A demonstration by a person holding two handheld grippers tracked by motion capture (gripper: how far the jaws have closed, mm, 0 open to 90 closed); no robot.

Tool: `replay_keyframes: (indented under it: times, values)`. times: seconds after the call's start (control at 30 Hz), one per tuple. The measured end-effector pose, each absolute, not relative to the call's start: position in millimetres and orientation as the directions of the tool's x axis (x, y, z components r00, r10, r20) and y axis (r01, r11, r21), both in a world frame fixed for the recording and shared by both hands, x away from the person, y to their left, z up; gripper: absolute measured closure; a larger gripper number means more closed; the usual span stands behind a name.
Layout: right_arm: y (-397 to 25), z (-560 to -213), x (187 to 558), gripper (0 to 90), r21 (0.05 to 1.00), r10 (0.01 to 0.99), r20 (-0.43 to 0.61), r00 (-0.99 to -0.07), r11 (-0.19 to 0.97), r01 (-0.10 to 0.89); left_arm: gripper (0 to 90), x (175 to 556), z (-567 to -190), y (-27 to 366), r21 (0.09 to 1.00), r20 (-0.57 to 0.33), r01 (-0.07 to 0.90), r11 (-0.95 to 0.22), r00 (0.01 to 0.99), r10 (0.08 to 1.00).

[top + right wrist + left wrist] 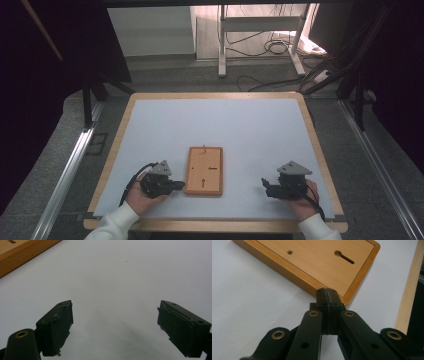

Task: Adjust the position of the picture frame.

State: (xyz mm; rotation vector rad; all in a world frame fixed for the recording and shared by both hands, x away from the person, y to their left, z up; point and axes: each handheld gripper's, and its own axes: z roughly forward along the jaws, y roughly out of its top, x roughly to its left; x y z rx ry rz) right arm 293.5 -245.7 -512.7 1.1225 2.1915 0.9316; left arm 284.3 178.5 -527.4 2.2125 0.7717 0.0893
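A flat wooden board with a recessed panel, keyhole slots and a small peg at its far end lies on the white table top. My left gripper rests on the table at the board's near left corner, its jaws pressed together with nothing between them; in the left gripper view its tips reach the board's edge. My right gripper lies to the right of the board, clear of it, jaws wide apart over bare table. A corner of the board shows at the upper left there.
The table has a wooden rim. Beyond its far edge stand a metal stand's legs and loose cables on the floor. Metal rails run along both sides of the table.
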Motion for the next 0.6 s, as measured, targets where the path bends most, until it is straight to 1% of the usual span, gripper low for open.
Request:
replay_keyframes:
  times: [0.1,0.23,0.3,0.33,0.37,0.4,0.47,0.5,0.53,0.57,0.6]
  values:
    - [-246,-512,294,13.0,0.765,0.838,-0.122,-0.532,0.421,0.487,90.0,285,-525,190,0.723,-0.177,0.506,-0.471,0.794,0.582]
    - [-245,-511,294,13.1,0.767,0.834,-0.122,-0.538,0.423,0.482,89.6,285,-524,199,0.738,-0.179,0.511,-0.439,0.777,0.604]
    - [-244,-512,294,13.1,0.768,0.831,-0.122,-0.542,0.425,0.479,84.4,286,-524,204,0.748,-0.184,0.52,-0.413,0.76,0.624]
    - [-244,-512,294,13.1,0.768,0.83,-0.122,-0.544,0.426,0.477,79.8,287,-524,207,0.755,-0.182,0.521,-0.398,0.75,0.636]
    - [-244,-512,294,13.1,0.768,0.83,-0.122,-0.544,0.426,0.477,79.8,287,-524,208,0.76,-0.179,0.524,-0.384,0.737,0.652]
    - [-244,-512,294,13.1,0.769,0.829,-0.122,-0.546,0.427,0.476,68.4,288,-524,210,0.765,-0.172,0.524,-0.375,0.727,0.665]
    - [-244,-512,293,13.1,0.771,0.827,-0.122,-0.548,0.427,0.473,56.7,289,-524,211,0.77,-0.162,0.526,-0.361,0.709,0.686]
    - [-244,-511,292,13.1,0.772,0.827,-0.121,-0.549,0.426,0.471,52.4,289,-524,211,0.771,-0.162,0.528,-0.356,0.703,0.692]
    - [-244,-511,292,13.1,0.772,0.827,-0.121,-0.549,0.426,0.471,52.4,290,-524,211,0.771,-0.162,0.531,-0.352,0.698,0.698]
    - [-245,-511,291,13.1,0.775,0.824,-0.124,-0.553,0.429,0.465,45.8,291,-524,211,0.77,-0.159,0.533,-0.352,0.693,0.703]
    - [-245,-511,291,13.1,0.775,0.824,-0.124,-0.553,0.429,0.465,45.8,291,-524,210,0.768,-0.16,0.538,-0.347,0.686,0.71]
